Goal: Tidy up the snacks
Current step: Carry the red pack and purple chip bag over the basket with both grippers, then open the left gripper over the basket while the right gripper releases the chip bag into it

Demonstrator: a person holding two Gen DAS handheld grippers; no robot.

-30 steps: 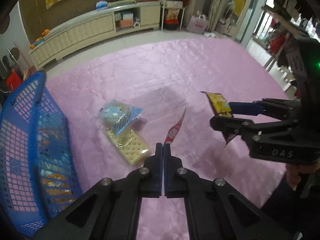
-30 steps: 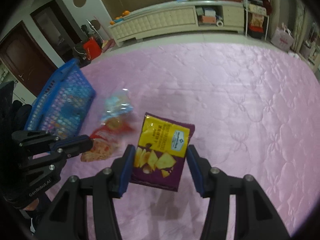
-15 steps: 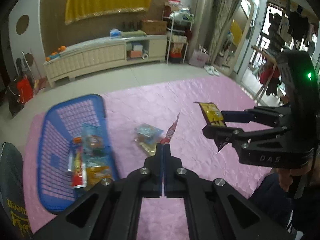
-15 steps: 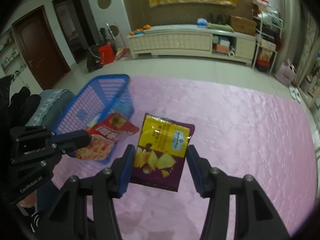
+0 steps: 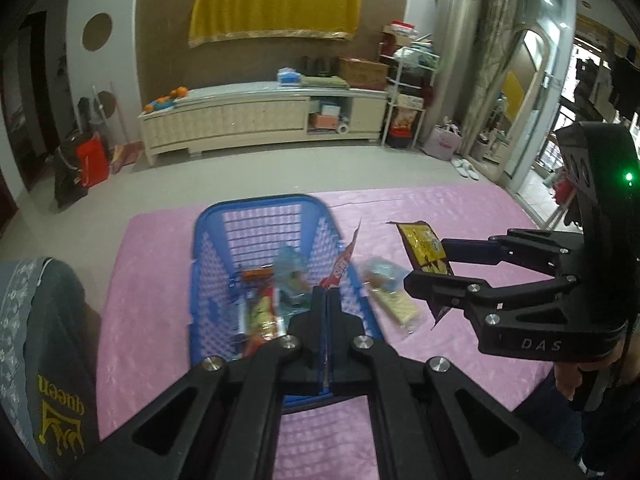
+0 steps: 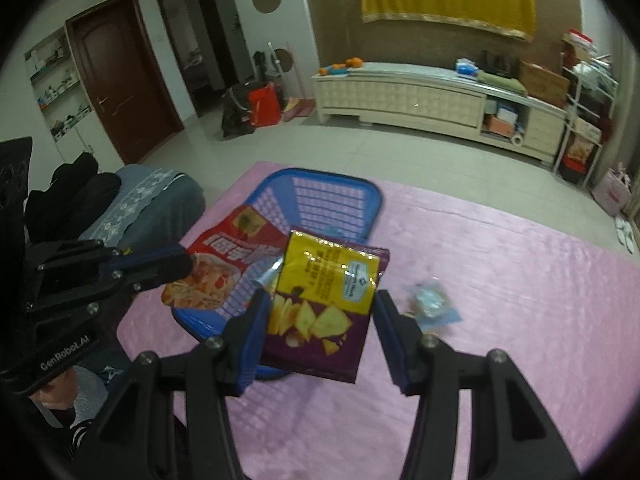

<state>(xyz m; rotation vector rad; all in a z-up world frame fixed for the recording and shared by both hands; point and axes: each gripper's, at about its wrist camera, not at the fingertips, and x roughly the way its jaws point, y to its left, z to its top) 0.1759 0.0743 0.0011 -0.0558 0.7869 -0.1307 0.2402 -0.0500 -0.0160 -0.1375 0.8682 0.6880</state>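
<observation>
My left gripper is shut on a red snack packet, seen edge-on, held over the blue basket. In the right wrist view the same red packet hangs from the left gripper above the basket. My right gripper is shut on a yellow and purple chip bag, held in the air beside the basket's right side; it shows in the left wrist view too. The basket holds several snacks.
A cracker pack and a blue-wrapped snack lie on the pink mat just right of the basket; the blue one shows in the right wrist view. A person's leg is at the left.
Both grippers have lifted and swung left with their packets; the basket now lies straight under the left gripper and in front of the right one.
</observation>
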